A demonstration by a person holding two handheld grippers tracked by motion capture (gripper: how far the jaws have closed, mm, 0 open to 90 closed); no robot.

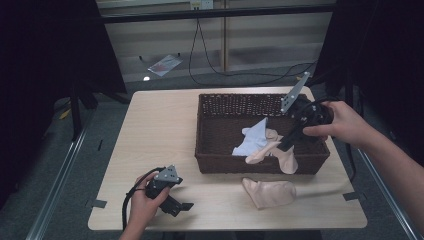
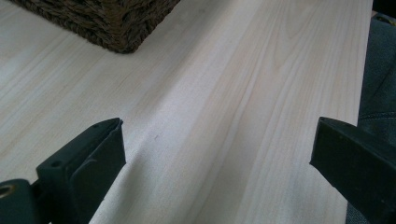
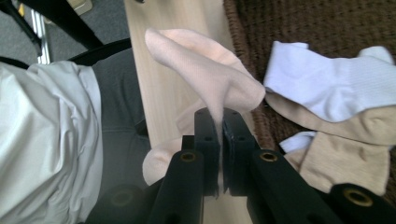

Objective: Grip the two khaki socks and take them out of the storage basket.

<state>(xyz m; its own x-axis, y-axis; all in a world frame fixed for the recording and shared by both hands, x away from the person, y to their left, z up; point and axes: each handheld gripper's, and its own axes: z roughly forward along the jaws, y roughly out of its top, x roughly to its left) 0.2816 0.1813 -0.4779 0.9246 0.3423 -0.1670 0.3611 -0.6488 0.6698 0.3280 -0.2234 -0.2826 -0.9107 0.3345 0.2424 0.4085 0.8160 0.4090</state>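
Sock sorting at the wicker basket, one pink sock pinched above its front rim

We hold the right gripper [image 1: 286, 145] over the front wall of the brown basket [image 1: 220, 162], which stands toward the counter's far right corner; its fingers [image 3: 208, 140] are clamped tight on a thin fold of a pale pink sock [image 1: 261, 154], which hangs from them, partly over the rim. Inside the basket, just beside that sock, lie a white sock [image 1: 254, 137] and a beige one [image 3: 336, 154], the white overlapping the beige. A second pink sock [image 1: 270, 192] lies flat on the counter [image 1: 160, 130] between the basket and the near edge. Our left gripper [image 1: 182, 206] rests low by the near left corner, its fingers [image 2: 100, 149] spread wide with bare wood between them.
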